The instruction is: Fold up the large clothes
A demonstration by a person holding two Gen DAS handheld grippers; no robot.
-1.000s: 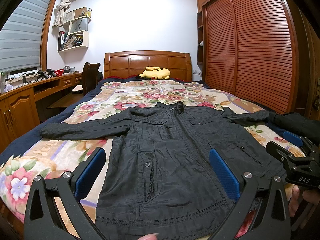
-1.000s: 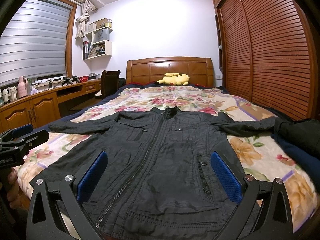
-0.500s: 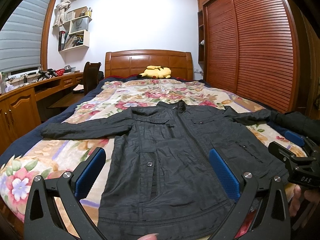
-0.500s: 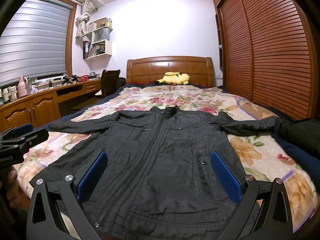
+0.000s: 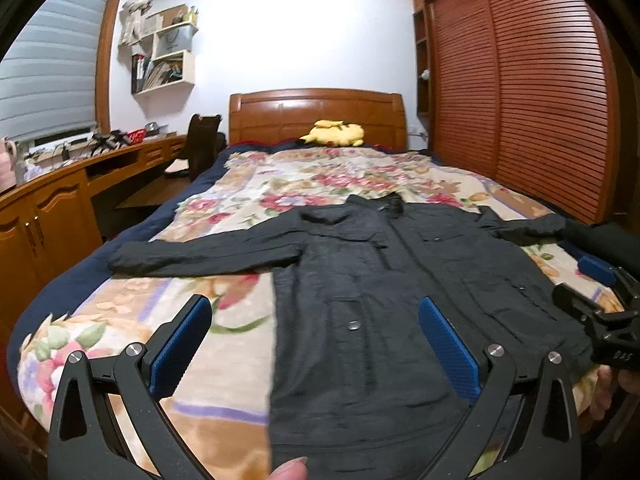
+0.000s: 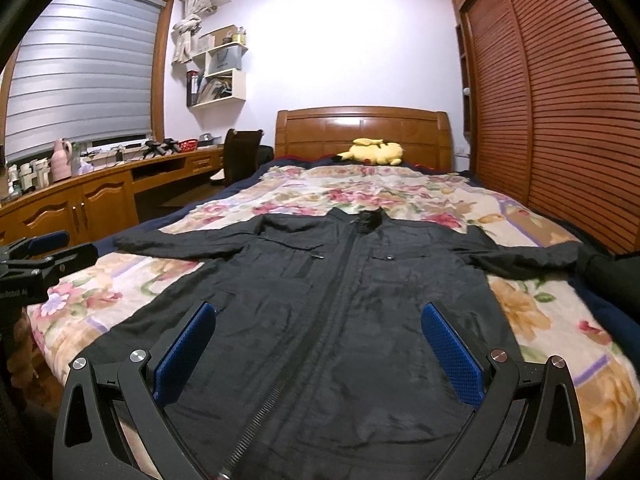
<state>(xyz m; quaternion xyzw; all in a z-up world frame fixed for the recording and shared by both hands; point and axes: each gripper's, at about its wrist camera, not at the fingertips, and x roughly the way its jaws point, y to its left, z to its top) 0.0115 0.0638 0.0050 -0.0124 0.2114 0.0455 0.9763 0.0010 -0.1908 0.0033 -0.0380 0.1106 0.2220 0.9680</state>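
1. Left claw [image 5: 316, 344]: jaws spread wide, holding nothing, poised over the near hem of the jacket. Two blue pads, one at 8 o'clock over the floral bedspread [image 5: 224, 344], one at 4 o'clock over dark cloth.
2. Right claw [image 6: 318, 350]: jaws likewise wide, empty, centred over the zip [image 6: 340, 280]. Both of its blue pads sit over dark fabric.
3. Each claw shows at the edge of the other's view: right one at 3 o'clock in the left view, left one at 9 o'clock in the right view.
4. One black jacket [image 6: 344, 300]: flat on the bed, front up, zipped, collar toward 12 o'clock. Two sleeves out sideways, at 9 and 3 o'clock.
5. One yellow plush toy [image 6: 372, 152] at 12 o'clock, against the wooden headboard [image 6: 360, 128].
6. One long wooden surface [image 6: 100, 184] at 9 o'clock, cluttered; one dark chair [image 6: 240, 152] at it.
7. Slatted wardrobe doors [image 6: 560, 112] at 2 o'clock.
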